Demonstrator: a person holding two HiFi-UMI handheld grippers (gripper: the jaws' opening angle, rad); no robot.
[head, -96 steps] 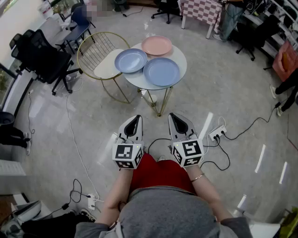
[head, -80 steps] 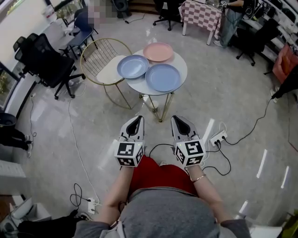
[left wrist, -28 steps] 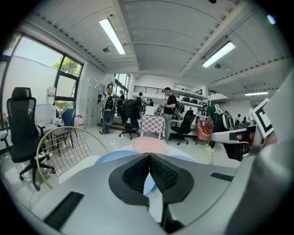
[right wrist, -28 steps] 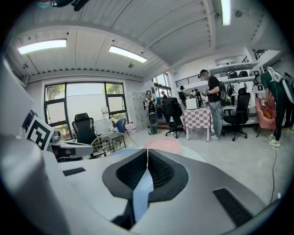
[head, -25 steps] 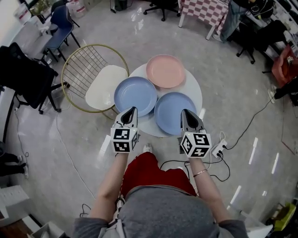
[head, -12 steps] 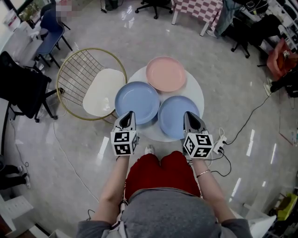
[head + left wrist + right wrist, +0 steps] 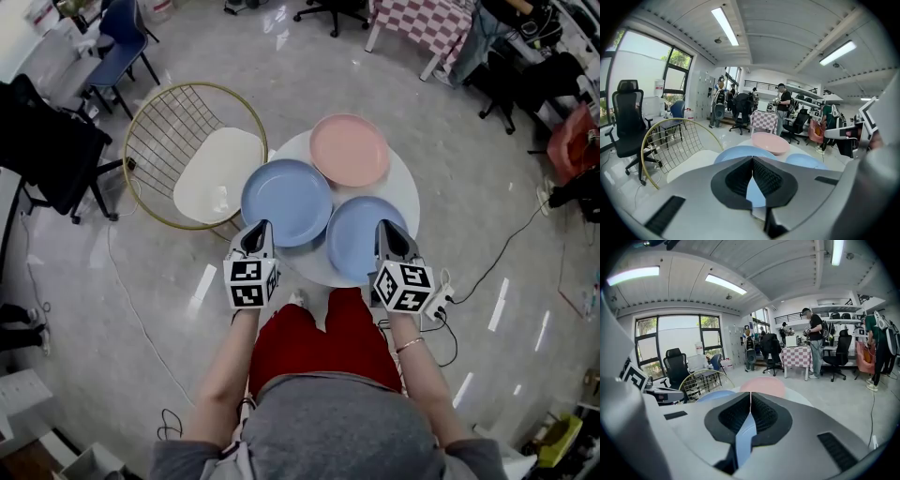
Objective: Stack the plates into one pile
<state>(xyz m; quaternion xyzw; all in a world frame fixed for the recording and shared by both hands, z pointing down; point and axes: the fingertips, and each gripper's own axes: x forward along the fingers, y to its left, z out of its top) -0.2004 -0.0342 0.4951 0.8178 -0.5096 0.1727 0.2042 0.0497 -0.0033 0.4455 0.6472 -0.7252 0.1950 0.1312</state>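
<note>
Three plates lie apart on the round white table, none stacked yet: pink plate on the far side, left blue plate in the middle, right blue plate nearest you.

What changed: you were standing well back on the open floor. You have now walked in, so the table is right at your knees and both claws have come forward to its near edge. Your left gripper is at the near rim of the left blue plate, and your right gripper is over the near rim of the right blue plate. Both have their jaws pressed together with nothing in them.

My read is that the approach is done and the first pickup hasn't started. You'd have to open a claw before taking a rim.

Hard to tell whether either tip touches a plate. The right gripper covers part of the right blue plate's rim. In both gripper views the gripper bodies block the near table edge.
</note>
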